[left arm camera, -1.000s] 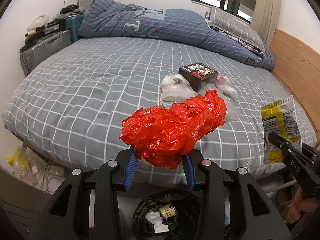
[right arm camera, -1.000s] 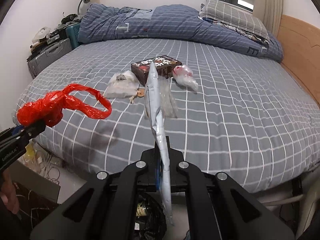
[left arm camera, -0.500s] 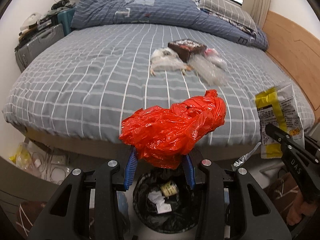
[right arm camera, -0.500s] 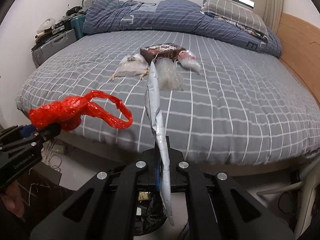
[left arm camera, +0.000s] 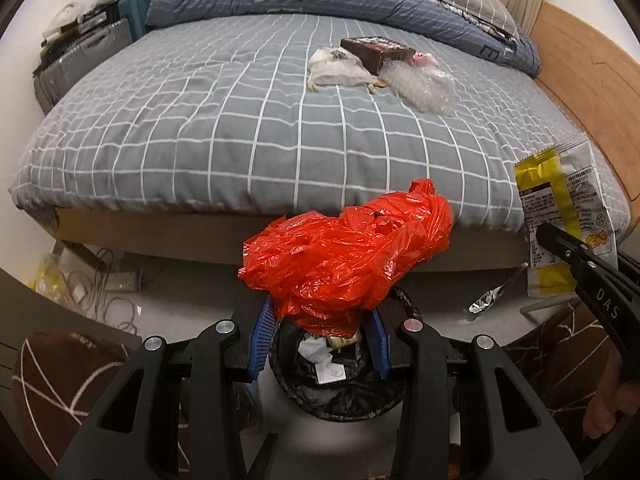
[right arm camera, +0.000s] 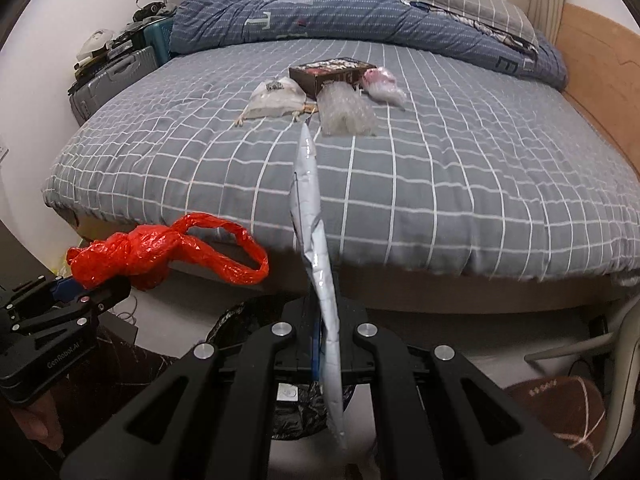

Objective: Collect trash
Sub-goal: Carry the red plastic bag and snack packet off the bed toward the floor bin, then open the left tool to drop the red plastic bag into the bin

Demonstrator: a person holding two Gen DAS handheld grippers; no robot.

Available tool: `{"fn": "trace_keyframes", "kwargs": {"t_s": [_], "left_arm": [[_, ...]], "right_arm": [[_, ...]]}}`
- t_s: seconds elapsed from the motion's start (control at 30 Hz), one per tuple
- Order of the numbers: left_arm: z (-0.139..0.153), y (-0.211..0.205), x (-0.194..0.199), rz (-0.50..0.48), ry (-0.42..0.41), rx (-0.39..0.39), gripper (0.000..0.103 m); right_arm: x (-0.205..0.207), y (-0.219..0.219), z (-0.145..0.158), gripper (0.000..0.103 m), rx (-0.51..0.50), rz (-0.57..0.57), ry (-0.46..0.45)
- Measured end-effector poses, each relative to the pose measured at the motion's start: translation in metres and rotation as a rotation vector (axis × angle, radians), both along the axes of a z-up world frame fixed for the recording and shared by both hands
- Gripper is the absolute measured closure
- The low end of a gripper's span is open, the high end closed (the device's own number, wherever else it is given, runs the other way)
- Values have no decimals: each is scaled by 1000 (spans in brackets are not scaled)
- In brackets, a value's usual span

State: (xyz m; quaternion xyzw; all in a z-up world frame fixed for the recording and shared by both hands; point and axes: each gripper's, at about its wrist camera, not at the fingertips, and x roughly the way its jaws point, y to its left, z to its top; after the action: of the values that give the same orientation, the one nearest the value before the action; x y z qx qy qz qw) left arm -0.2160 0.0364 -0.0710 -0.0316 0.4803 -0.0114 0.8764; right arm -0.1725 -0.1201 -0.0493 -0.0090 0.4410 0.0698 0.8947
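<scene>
The left gripper (left arm camera: 320, 336) pinches a crumpled red plastic bag (left arm camera: 344, 260) between its blue pads, above the black-lined round trash bin (left arm camera: 340, 396) on the floor. The right gripper (right arm camera: 326, 344) is pressed together on a flat yellow-and-white snack wrapper (left arm camera: 560, 220), seen edge-on, probably also over the bin. More wrappers lie on the grey checked bed (left arm camera: 224, 120).

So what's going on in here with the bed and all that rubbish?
A person is clearing rubbish off the bed. The left tool grips a crumpled red plastic bag, and the right tool pinches a yellow-and-white snack wrapper. Both hang over a round bin lined with a black bag on the floor. A dark box and clear plastic wrappings still lie on the grey checked bedcover.
</scene>
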Motion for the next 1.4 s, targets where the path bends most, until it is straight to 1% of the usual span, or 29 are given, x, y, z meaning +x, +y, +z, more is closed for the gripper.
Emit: {"fn": "trace_keyframes", "kwargs": {"t_s": [0.07,0.27,0.37,0.47,0.6,0.73,0.8,1.07,1.4], "left_arm": [[-2,-2,-2,2,9,5,64],[-15,-7,-2,-4,41,14,64],[-24,-7,1,-5,58,15,64],[-35,-8,5,-12,85,-4,64],[-47,-11,10,-18,101,14,64],[-61,-13,16,-22,124,21,64],[-66,-14,18,-31,128,8,64],[-89,-15,32,-39,162,37,63],[-111,-15,39,-39,207,56,63]], "right_arm": [[-4,0,-4,100,9,-7,17],[-10,2,-22,100,-11,-15,63],[-9,3,-32,100,-13,-15,79],[-8,2,-43,100,-14,-20,102],[-1,1,-56,100,-18,-26,135],[6,4,-67,100,-23,-26,152],[7,5,-69,100,-22,-28,158],[9,18,-83,100,-32,-10,186],[15,16,-102,100,-39,-17,218]]}}
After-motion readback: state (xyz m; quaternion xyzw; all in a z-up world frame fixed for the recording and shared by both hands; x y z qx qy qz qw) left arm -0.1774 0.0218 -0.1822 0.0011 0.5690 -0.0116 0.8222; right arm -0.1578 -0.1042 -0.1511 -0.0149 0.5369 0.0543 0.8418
